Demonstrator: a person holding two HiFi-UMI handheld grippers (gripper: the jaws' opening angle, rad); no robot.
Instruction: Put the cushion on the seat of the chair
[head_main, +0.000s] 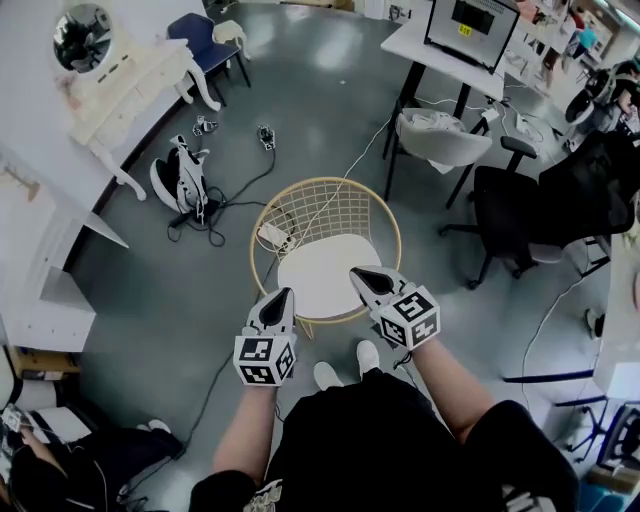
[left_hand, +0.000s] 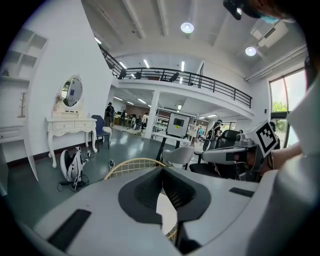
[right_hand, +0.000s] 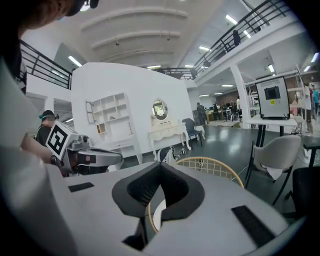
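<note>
A round gold wire chair (head_main: 330, 205) stands on the floor in front of my feet. A white cushion (head_main: 322, 277) lies flat on its seat. Both grippers are held above the chair's near edge, apart from the cushion. My left gripper (head_main: 285, 294) is shut with nothing in it, and my right gripper (head_main: 356, 273) is shut and empty too. In the left gripper view the closed left gripper (left_hand: 161, 171) points over the chair's rim (left_hand: 131, 163), with a bit of cushion (left_hand: 168, 214) below. The right gripper view shows the shut right gripper (right_hand: 160, 168), the chair's rim (right_hand: 212, 163) and the cushion (right_hand: 159, 214).
A white dressing table (head_main: 135, 80) with an oval mirror stands at the far left, a backpack (head_main: 182, 180) and cables on the floor beside it. A grey chair (head_main: 440, 140), a black office chair (head_main: 520, 210) and a desk (head_main: 415, 40) with a monitor are at the right.
</note>
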